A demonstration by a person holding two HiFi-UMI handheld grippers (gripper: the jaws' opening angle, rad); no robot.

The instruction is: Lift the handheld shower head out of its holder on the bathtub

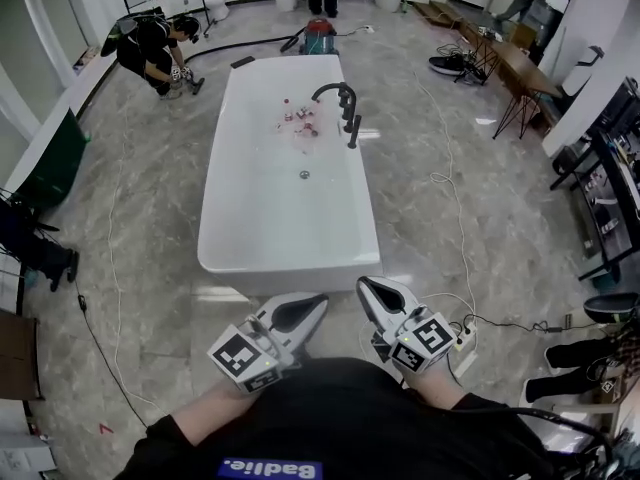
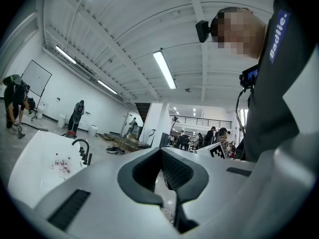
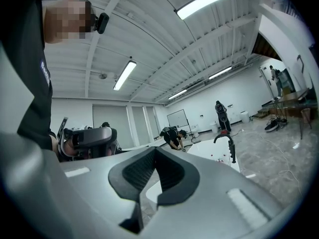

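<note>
A white freestanding bathtub stands lengthwise ahead of me. On its right rim a black curved faucet rises, with the black handheld shower head upright in its holder beside it. The faucet and the shower head also show small and far off in the gripper views. My left gripper and right gripper are held side by side close to my body, just short of the tub's near end. Both point level at the tub, are shut with nothing in them, and are far from the shower head.
Several small pink and white items lie in the tub near the faucet, with the drain in the middle. Cables and a power strip lie on the floor to the right. One person crouches at the far left; tables stand at the right.
</note>
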